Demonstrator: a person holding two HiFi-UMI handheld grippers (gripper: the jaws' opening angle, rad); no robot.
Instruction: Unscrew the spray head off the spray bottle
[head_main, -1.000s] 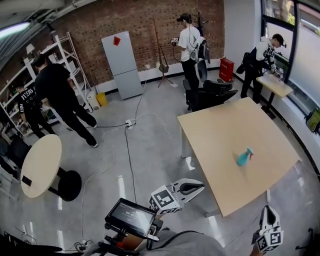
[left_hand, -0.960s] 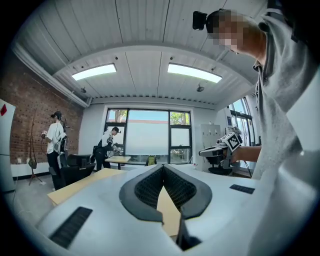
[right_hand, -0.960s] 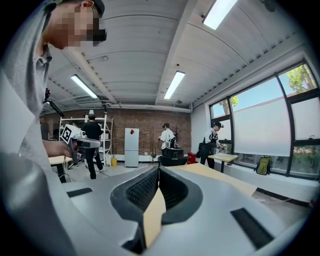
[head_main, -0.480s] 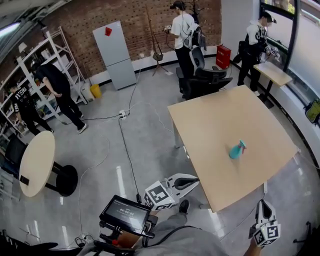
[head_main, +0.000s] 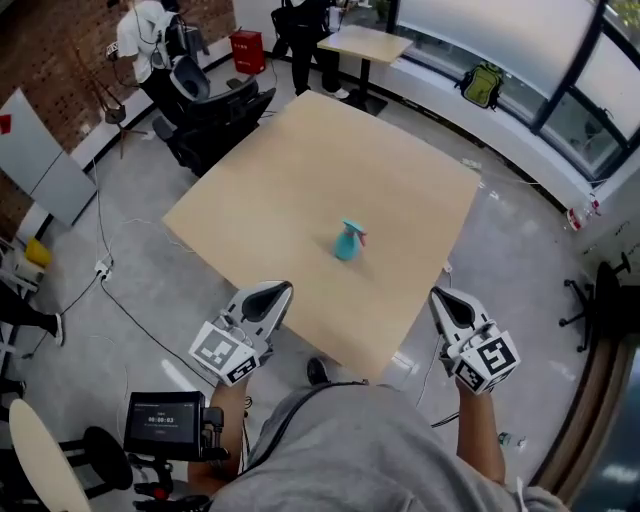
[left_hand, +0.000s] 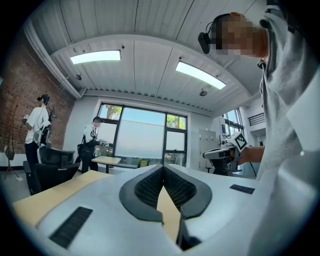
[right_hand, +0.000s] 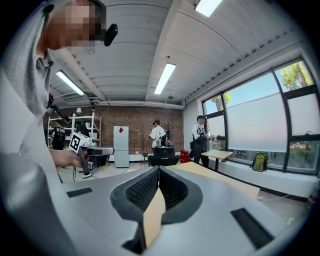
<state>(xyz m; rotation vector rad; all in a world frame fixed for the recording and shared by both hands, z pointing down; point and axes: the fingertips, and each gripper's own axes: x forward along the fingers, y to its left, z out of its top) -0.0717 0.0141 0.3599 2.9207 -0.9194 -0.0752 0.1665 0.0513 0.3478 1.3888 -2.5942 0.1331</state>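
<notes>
Room: open office with a grey floor, windows along one side and office chairs (head_main: 215, 110) past the desk's far edge; other people stand near a small table (head_main: 365, 42).
Desk: pale wooden desk (head_main: 300, 170), seen corner-on and bare except for the bottle.
Person: stands at the desk's near corner with a gripper in each hand, both short of the near edges.
Left gripper: the left gripper (head_main: 272, 295) has its jaws pressed together with nothing between them.
Right gripper: the right gripper (head_main: 442, 300) is likewise fully closed and empty.
Spray bottle: the small teal spray bottle (head_main: 347, 244) stands upright about mid-desk, a little toward the near corner and well apart from both grippers.
Spray head: the spray head (head_main: 355, 230) sits on top, with a pinkish part showing.
Handling: probably light, stiff, smooth plastic, so likely to tip or spin if nudged.
Where to hold: one gripper would best clamp the body low down; the other should take the collar under the head and turn.
</notes>
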